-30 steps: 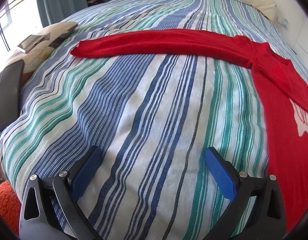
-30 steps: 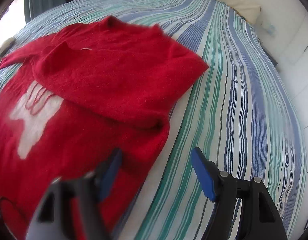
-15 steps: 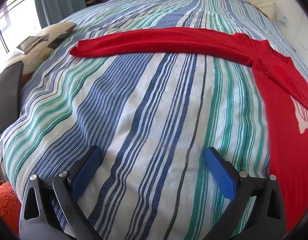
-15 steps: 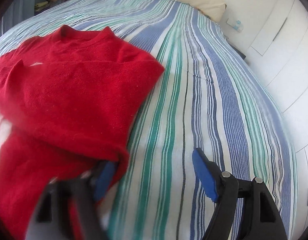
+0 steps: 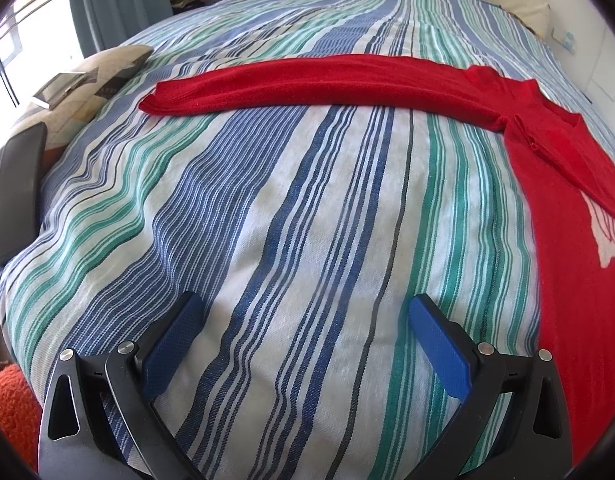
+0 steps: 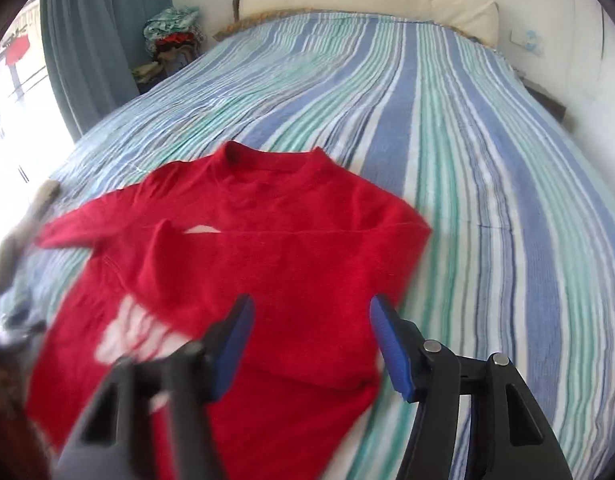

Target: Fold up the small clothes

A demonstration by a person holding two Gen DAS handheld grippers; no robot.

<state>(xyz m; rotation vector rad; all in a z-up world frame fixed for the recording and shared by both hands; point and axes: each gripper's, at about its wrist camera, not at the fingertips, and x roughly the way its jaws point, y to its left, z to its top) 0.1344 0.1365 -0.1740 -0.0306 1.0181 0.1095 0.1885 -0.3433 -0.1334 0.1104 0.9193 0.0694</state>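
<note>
Sweater: we see the red sweater (image 6: 243, 264) lying on the striped bedspread (image 5: 291, 216), one side folded over its front.
Sleeve: our left camera shows one sleeve (image 5: 307, 80) stretched straight out.
Left gripper (image 5: 303, 320): spread wide, empty, above bare bedspread.
Right gripper (image 6: 309, 316): released, hovering over the sweater's folded part.

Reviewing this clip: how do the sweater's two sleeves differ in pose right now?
The left sleeve lies stretched straight out across the striped bedspread, flat and away from the body; the right sleeve is already folded inward, lying across the chest of the red sweater. The left sleeve rests on bedding, the right on the sweater itself. Both are red knit, and neither open tool holds either one.
</note>
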